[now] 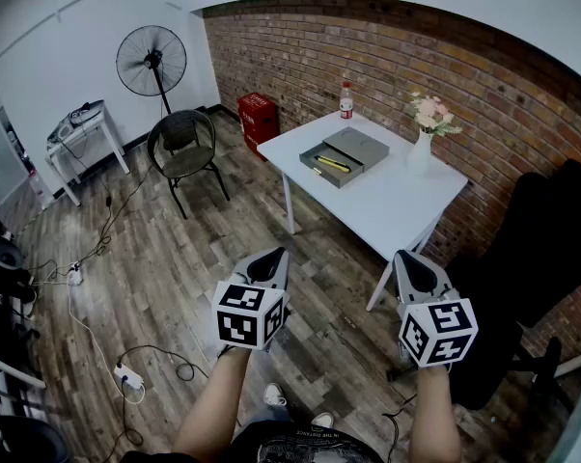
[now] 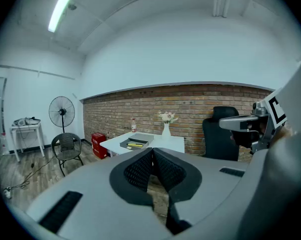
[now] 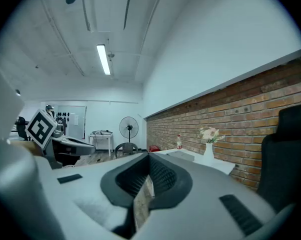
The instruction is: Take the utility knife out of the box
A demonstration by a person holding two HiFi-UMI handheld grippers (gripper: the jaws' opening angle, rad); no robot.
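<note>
The left gripper (image 1: 271, 258) is hovering over the wooden floor (image 1: 165, 278), its jaws pressing together with nothing between them. Further off, the yellow utility knife (image 1: 333, 164) is lying inside the open grey box (image 1: 360, 146) on the white bench (image 1: 387, 205), well apart from both grippers. The right gripper (image 1: 411, 260) is pointing the same way, its jaws likewise closed and empty.

Brightly and evenly lit from above by a ceiling tube light (image 2: 60, 8), glaring white at upper left of the left gripper view. Only faint, soft shadow beneath the table (image 1: 406, 210). Bent hard by fisheye toward every edge, black-cornered in both gripper views, soft-focused up close.
</note>
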